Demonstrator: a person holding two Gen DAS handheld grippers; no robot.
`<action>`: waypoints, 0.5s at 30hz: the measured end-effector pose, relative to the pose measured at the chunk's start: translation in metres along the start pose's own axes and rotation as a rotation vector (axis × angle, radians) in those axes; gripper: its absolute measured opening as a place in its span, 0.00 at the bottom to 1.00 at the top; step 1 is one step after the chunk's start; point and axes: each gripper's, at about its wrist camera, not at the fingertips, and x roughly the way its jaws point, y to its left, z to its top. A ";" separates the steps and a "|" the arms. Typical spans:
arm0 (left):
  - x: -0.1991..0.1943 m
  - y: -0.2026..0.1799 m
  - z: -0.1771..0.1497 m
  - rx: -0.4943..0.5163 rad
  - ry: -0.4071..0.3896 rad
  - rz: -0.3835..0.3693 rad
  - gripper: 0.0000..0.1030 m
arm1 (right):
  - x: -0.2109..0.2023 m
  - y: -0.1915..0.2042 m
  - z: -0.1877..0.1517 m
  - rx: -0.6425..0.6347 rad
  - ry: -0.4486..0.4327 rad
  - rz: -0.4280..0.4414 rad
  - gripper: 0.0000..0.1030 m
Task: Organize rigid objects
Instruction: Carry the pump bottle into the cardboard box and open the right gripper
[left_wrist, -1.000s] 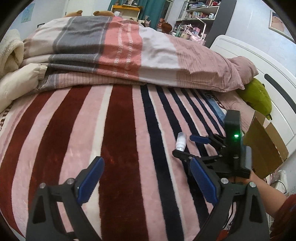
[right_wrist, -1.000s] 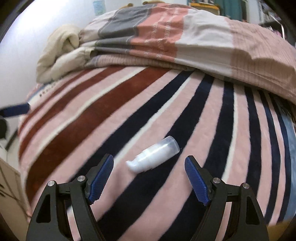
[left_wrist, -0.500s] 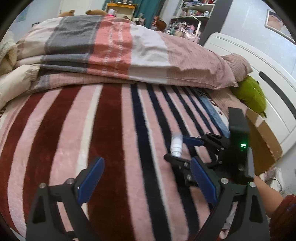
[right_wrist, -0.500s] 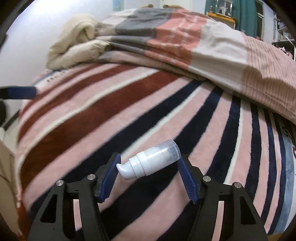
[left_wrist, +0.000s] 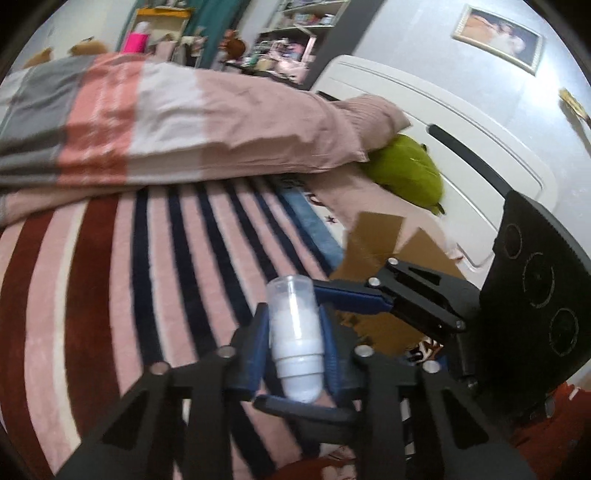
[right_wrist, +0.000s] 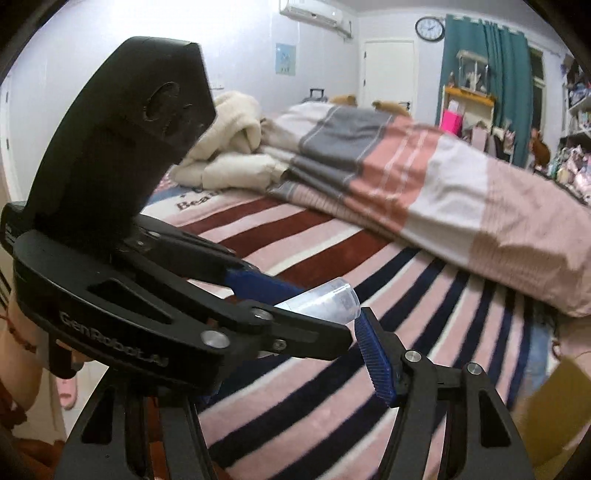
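The bottle (left_wrist: 295, 339) hangs above the bed (left_wrist: 110, 277), cap at 12 o'clock. Left tongs (left_wrist: 293, 354) are closing on its sides; right tongs (left_wrist: 325, 343) clamp its ends. Right should release only once left grips firmly.

both wrist cams close, angled down over striped blanket (left_wrist: 92, 295); share bottle (left_wrist: 293, 332).

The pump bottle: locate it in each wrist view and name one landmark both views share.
Left wrist view: pump bottle low centre, upright between the blue pads, clear cap up.
Right wrist view: only its clear cap end shows at centre, behind the other hand-held gripper.
Shared landmark: the folded pink-and-grey quilt at the back of the bed.
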 end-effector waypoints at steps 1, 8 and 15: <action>0.001 -0.006 0.003 0.014 0.001 0.003 0.23 | -0.007 -0.002 -0.001 0.002 -0.004 -0.014 0.59; 0.033 -0.057 0.025 0.096 0.027 -0.035 0.22 | -0.050 -0.037 -0.014 0.046 -0.030 -0.097 0.59; 0.088 -0.105 0.040 0.159 0.098 -0.085 0.22 | -0.083 -0.085 -0.042 0.118 0.001 -0.196 0.59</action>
